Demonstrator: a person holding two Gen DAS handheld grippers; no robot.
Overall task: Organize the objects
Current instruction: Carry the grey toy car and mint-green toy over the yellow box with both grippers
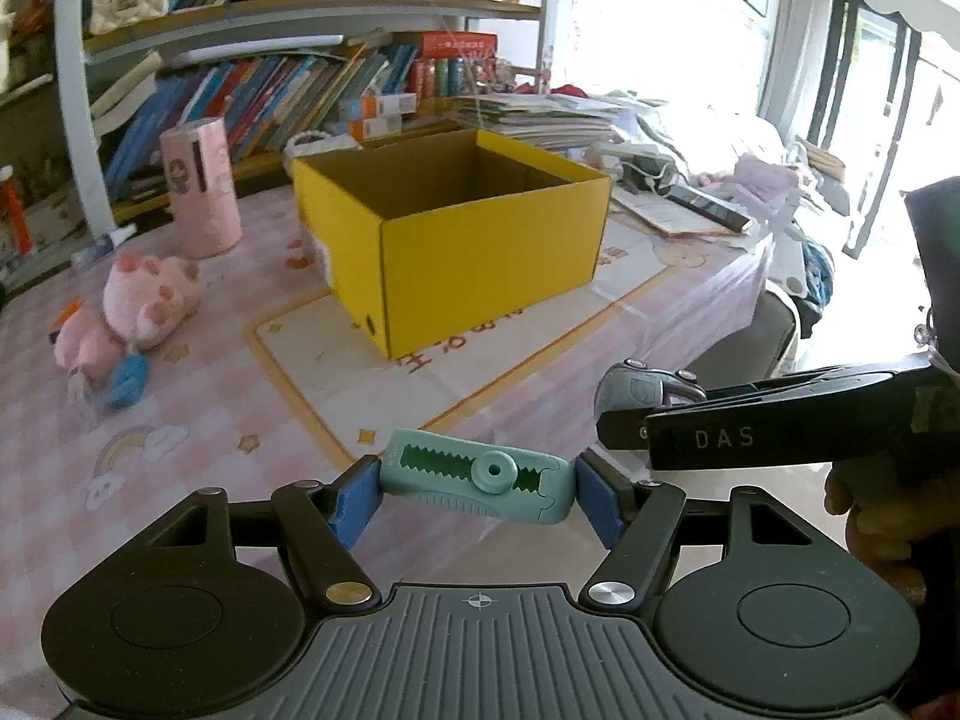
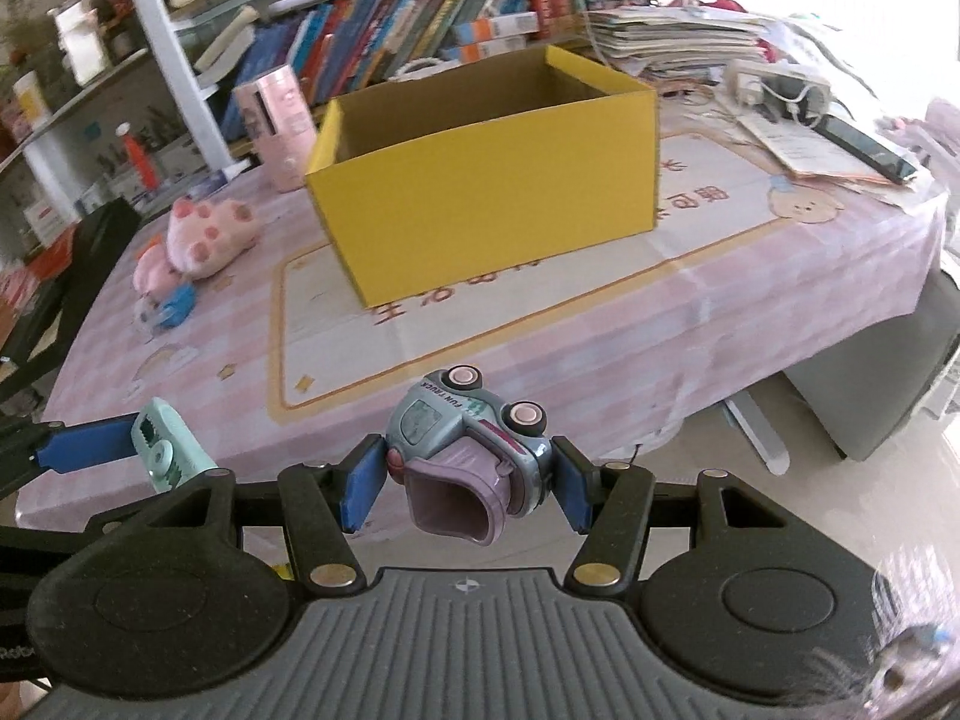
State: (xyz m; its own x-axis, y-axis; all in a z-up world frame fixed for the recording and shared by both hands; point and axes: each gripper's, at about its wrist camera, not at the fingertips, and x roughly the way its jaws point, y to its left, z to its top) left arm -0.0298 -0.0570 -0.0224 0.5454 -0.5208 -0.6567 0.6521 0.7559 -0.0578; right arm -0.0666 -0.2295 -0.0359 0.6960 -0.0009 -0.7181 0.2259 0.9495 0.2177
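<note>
My left gripper (image 1: 477, 495) is shut on a mint-green plastic toy piece (image 1: 474, 483) with a toothed slot and a round knob, held crosswise between the blue pads above the near table edge. My right gripper (image 2: 468, 477) is shut on a small grey-blue toy truck (image 2: 465, 447) with pink wheels and a purple scoop, tipped on its side. An open yellow cardboard box (image 1: 480, 240) (image 2: 492, 210) stands beyond both, in the middle of the pink checked tablecloth (image 1: 210, 420). In the left wrist view the right gripper (image 1: 624, 414) with the truck (image 1: 645, 387) shows at the right.
Pink plush toys (image 1: 150, 300) and a small blue object (image 1: 129, 381) lie left of the box. A pink cylinder (image 1: 201, 186) stands behind them. Bookshelves (image 1: 270, 90) line the back; papers, a phone (image 1: 708, 207) and a power strip lie at the right. A grey chair (image 2: 900, 396) stands beside the table.
</note>
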